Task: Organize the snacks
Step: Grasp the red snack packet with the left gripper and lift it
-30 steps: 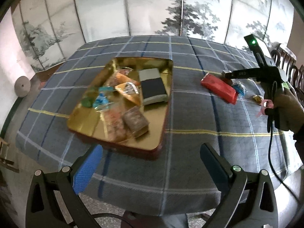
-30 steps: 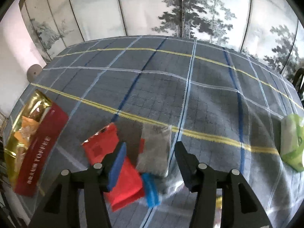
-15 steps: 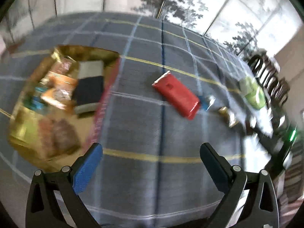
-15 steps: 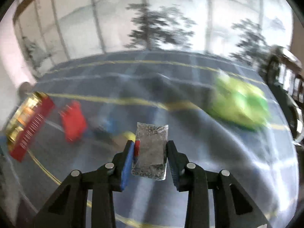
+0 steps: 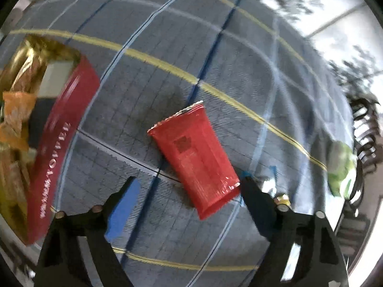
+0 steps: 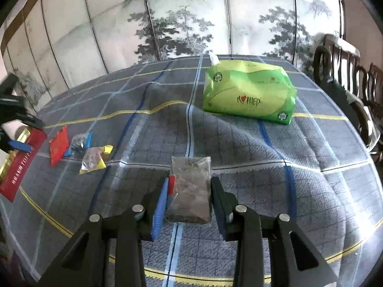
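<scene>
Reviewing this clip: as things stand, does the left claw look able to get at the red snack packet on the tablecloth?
Probably yes. The left claw points down over the red snack packet, its jaws apart and just narrowing, astride the packet's near end. Nothing lies on the packet; the red tin sits off to the side.

Left tool [image 5: 189, 189]: black two-finger unit at the lower frame edge, pointed steeply down, jaws apart and just been closing, pads pressing nothing. Right tool [image 6: 189, 198]: lower centre, angled downward, jaws nearly together, clamped on a clear packet of dark snack [image 6: 190, 191].
</scene>
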A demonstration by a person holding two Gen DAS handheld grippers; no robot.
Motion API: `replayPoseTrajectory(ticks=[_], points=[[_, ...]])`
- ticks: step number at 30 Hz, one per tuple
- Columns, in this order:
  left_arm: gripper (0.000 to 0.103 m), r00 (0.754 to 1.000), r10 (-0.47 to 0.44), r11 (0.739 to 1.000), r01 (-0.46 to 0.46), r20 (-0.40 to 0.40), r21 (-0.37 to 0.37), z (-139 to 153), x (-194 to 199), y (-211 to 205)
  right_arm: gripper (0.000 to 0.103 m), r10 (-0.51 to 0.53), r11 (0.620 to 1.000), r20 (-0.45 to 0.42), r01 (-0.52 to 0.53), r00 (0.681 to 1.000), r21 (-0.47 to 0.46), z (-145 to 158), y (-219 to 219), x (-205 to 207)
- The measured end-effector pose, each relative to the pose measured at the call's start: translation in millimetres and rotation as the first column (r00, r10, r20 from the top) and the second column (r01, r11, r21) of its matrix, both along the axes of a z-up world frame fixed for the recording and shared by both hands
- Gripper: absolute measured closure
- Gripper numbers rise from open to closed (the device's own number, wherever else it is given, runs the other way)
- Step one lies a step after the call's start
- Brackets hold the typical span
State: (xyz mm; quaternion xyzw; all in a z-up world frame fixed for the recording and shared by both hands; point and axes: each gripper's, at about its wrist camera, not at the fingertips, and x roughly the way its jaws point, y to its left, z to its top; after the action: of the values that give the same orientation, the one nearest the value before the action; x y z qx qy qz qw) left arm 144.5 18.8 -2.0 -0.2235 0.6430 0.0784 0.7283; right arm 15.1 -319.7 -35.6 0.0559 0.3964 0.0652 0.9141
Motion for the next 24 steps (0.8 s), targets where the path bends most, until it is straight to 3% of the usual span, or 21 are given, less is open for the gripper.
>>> replayPoseTrajectory(ticks=[14,18,20,24], points=[[0.024,0.993,0.112,0.990,-0.108,-0.038,0.095,-19,12,-13,0.067,0.023,0.993,0.002,-0.023,1.000,0.117,-2,-18,4],[0.058,0.983,0.180,0.974,-0.175,-0.023,0.148,-12,5,-14,0.067,0.018,0.991,0.002,-0.019,1.000,0.133,-3,-20,5],[0.058,0.989,0.145,0.980,-0.142,-0.010,0.141,-11,3,-17,0.067,0.016,0.990,0.003,-0.017,1.000,0.139,-3,-21,4],[0.060,0.997,-0.036,0.979,0.020,0.072,0.202,-2,-24,-37,0.067,0.009,0.987,0.002,-0.010,1.000,0.158,-3,-24,3]])
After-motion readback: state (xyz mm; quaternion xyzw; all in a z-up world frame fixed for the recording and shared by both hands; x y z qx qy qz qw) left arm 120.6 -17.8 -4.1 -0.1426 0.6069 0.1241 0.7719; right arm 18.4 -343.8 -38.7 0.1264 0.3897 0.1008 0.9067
